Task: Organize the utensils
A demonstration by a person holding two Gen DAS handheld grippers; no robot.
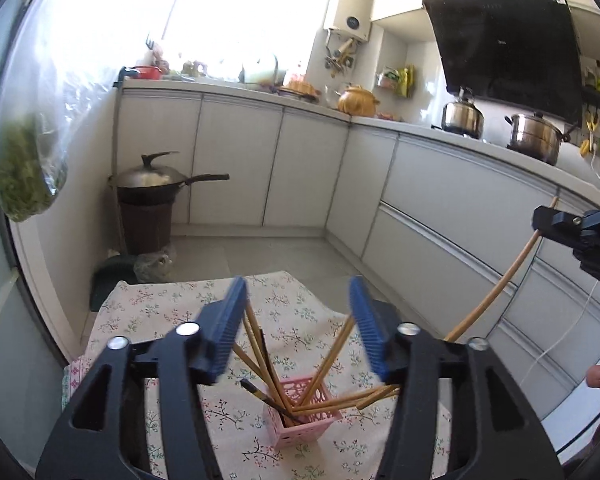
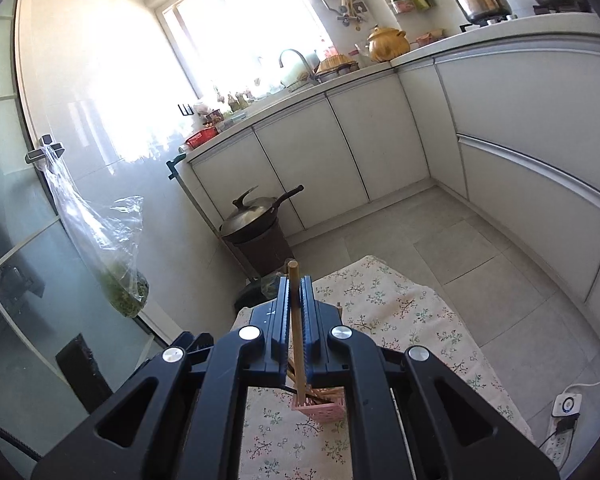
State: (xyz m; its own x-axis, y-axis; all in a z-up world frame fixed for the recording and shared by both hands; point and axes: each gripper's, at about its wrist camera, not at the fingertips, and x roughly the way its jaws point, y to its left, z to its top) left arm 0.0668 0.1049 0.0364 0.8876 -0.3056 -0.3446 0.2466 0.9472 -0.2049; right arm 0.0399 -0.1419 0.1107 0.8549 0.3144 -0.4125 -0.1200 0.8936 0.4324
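Your right gripper point(image 2: 296, 300) clamps one chopstick point(image 2: 297, 344) above the pink holder point(image 1: 300, 420), already holding several; your left gripper point(image 1: 298, 320) hangs open, empty.

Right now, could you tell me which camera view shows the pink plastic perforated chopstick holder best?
The left wrist view: the pink plastic perforated chopstick holder stands whole between the open left gripper, wooden chopsticks fanning out. In the right wrist view, the right gripper, shut on one bamboo chopstick, hides most of the holder.
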